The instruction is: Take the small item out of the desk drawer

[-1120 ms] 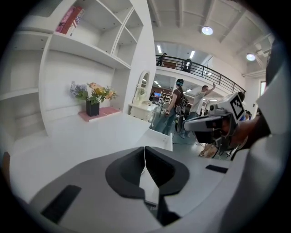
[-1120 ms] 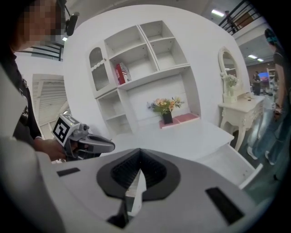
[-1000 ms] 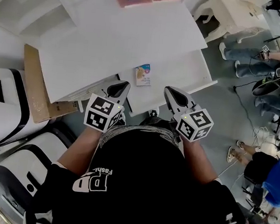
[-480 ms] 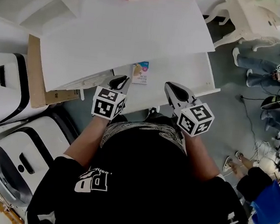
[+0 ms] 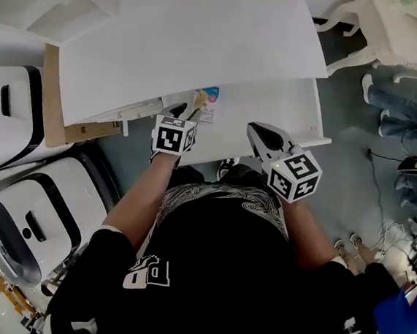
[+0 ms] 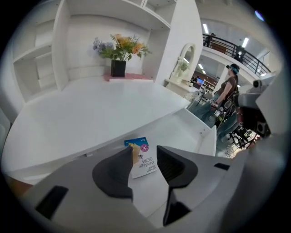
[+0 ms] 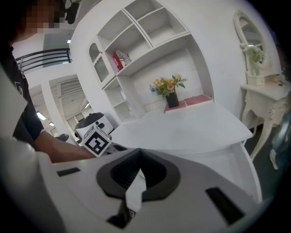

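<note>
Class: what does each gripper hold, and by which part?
Nothing. The left gripper, jaws just opening and empty, points at the packet; the right gripper is shut, empty.

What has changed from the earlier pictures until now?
The left gripper moved forward and down toward the packet in the open drawer; its fingers have just been opening, the packet between them but ungripped. The right gripper stays shut; packet and drawer unmoved.

A big white desk [image 6: 91,113] spreads out ahead of the left gripper [image 6: 144,150]. Past it, by the wall, stand white shelves [image 6: 41,63] and a black pot of flowers [image 6: 119,53] on a pink mat [image 6: 129,77]. Off to the right of the right gripper [image 7: 137,154] is a little white table [image 7: 268,93] with a mirror [image 7: 248,32]. The floor [image 5: 339,182] is grey. Long lights [image 6: 245,42] shine high up.
</note>
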`<control>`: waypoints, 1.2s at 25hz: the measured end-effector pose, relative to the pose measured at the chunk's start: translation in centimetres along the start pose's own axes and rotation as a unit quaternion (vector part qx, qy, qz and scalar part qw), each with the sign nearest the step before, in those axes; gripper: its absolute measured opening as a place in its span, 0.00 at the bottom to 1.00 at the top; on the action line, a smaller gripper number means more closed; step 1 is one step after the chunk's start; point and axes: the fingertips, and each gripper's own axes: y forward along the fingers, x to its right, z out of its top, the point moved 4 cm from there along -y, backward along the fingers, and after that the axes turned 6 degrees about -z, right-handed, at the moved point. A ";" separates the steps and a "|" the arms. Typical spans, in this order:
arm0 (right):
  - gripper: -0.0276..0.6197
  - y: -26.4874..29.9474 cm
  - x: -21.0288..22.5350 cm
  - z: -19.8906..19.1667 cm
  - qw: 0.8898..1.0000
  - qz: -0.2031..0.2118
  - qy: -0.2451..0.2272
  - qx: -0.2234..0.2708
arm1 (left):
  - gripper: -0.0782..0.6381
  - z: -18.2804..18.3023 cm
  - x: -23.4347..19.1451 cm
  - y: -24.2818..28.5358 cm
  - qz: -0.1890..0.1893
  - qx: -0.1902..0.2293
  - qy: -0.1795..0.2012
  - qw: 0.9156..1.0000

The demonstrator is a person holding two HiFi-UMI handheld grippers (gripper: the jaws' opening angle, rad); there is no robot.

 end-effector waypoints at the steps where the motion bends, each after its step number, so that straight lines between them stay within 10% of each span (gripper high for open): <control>1: 0.06 0.0 0.5 -0.2 1.000 0.002 -0.004 -0.004 | 0.37 -0.3 0.1 0.9 0.003 -0.008 -0.002 1.000; 30: 0.06 -3.3 8.5 -4.0 0.998 -0.038 0.022 -0.041 | 0.69 -5.2 -2.4 14.5 0.096 -0.135 -0.086 0.982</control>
